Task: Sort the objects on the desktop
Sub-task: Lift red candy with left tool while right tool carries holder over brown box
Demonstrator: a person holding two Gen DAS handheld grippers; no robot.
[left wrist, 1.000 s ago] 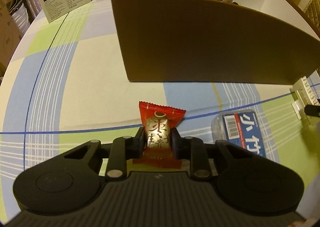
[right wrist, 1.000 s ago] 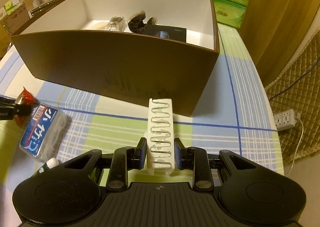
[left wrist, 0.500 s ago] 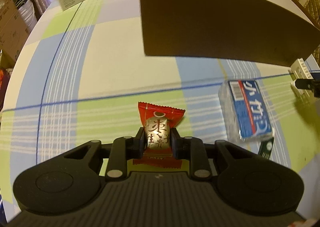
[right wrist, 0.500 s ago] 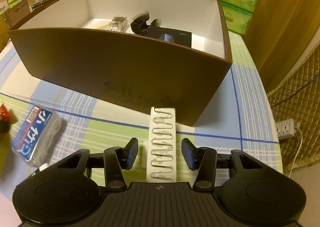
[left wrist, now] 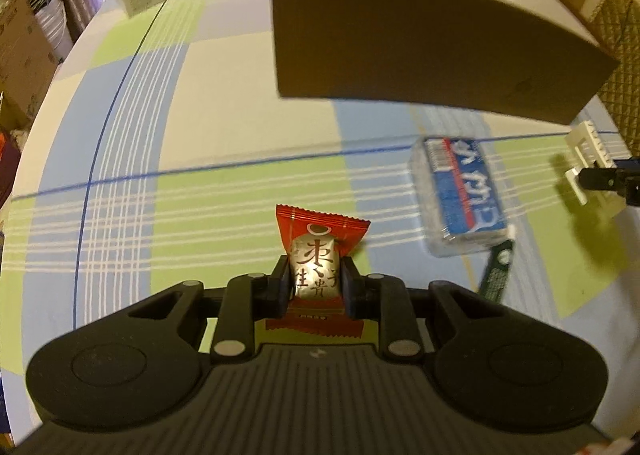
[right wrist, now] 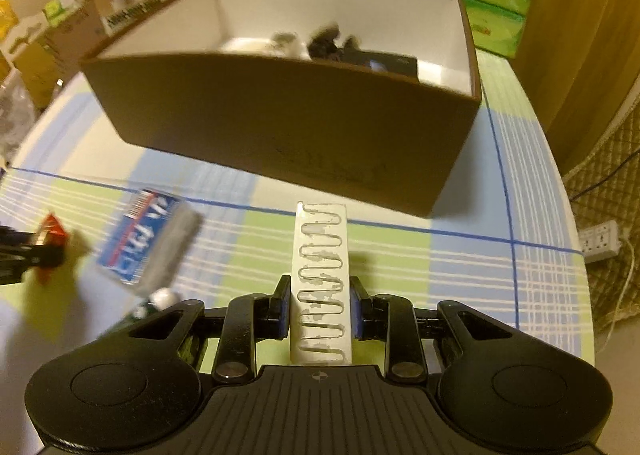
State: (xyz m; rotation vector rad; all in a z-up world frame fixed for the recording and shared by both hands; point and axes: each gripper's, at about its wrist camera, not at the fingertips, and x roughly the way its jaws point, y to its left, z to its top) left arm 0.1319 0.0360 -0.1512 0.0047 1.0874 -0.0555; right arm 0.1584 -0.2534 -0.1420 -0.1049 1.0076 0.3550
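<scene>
The desk (left wrist: 224, 115), spread with a blue, green and cream checked cloth, carries a large brown cardboard box (right wrist: 288, 127) with a white inside. Over its near wall a few things show on the bottom: a flat black item (right wrist: 384, 63), a dark blurred object and something pale beside it, too smeared to name.

In front of the box, on the cloth, lies a clear plastic case with a blue label (left wrist: 460, 199), tilted, and just beside its near end a slim dark tube with a white cap (left wrist: 496, 275).

The right tongs (right wrist: 320, 303) have their pads close against both sides of a white plastic strip (right wrist: 322, 267) marked with a wavy groove; the strip stands between them and points toward the box. Whether they are pressing it I cannot tell.

The left tongs (left wrist: 314, 281) are clenched on a red candy wrapper (left wrist: 316, 251) with gold lettering, held above the cloth, well apart from the box and to the left of the blue case.
</scene>
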